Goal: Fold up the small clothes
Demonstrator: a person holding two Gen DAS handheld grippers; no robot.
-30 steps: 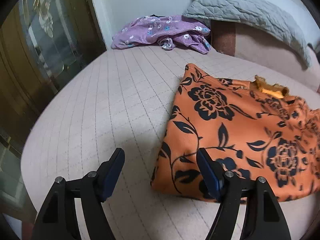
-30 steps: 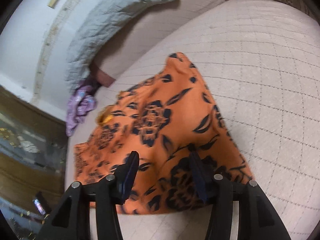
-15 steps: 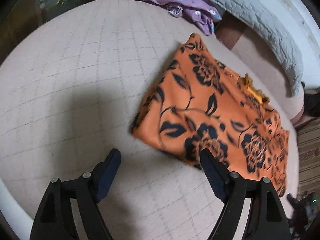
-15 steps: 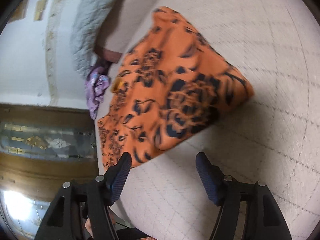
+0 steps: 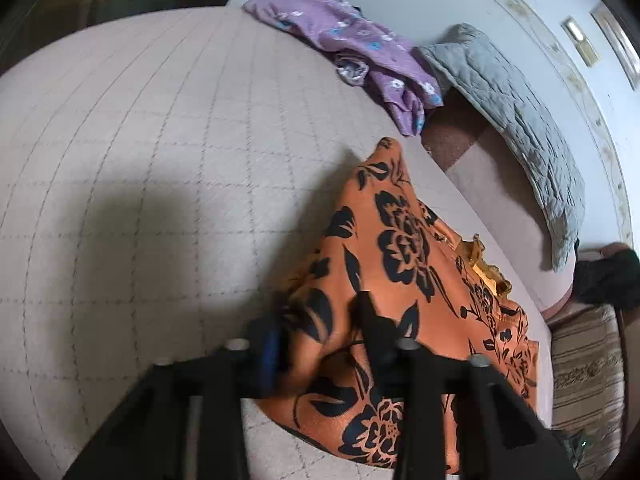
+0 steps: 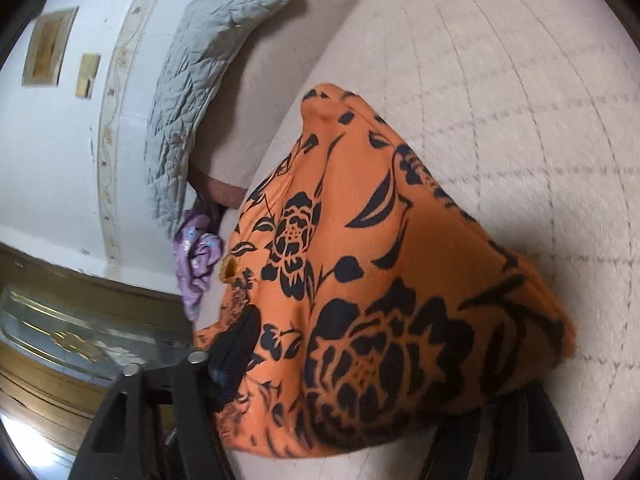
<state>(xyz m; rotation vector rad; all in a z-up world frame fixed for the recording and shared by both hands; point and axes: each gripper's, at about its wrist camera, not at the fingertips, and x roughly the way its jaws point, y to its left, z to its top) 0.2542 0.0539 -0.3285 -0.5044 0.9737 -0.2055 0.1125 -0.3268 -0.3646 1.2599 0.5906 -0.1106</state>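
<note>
An orange garment with black flowers [image 5: 404, 280] lies folded on the beige quilted bed [image 5: 160, 160]. My left gripper [image 5: 320, 340] has its fingers narrowed on the garment's near left corner, and the cloth bunches between them. In the right wrist view the same garment [image 6: 380, 280] fills the middle. My right gripper [image 6: 360, 392] is around its near edge. The left finger [image 6: 236, 356] shows, and the right finger is hidden under the cloth.
A purple flowered garment [image 5: 360, 48] lies crumpled at the far side of the bed, also in the right wrist view [image 6: 196, 264]. A grey quilted pillow [image 5: 516, 120] rests on the headboard ledge. A striped rug [image 5: 588, 368] lies on the floor to the right.
Both grippers moved forward onto the orange garment. The left fingers narrowed on its corner. The cloth near the right gripper has risen and now covers its right finger.
</note>
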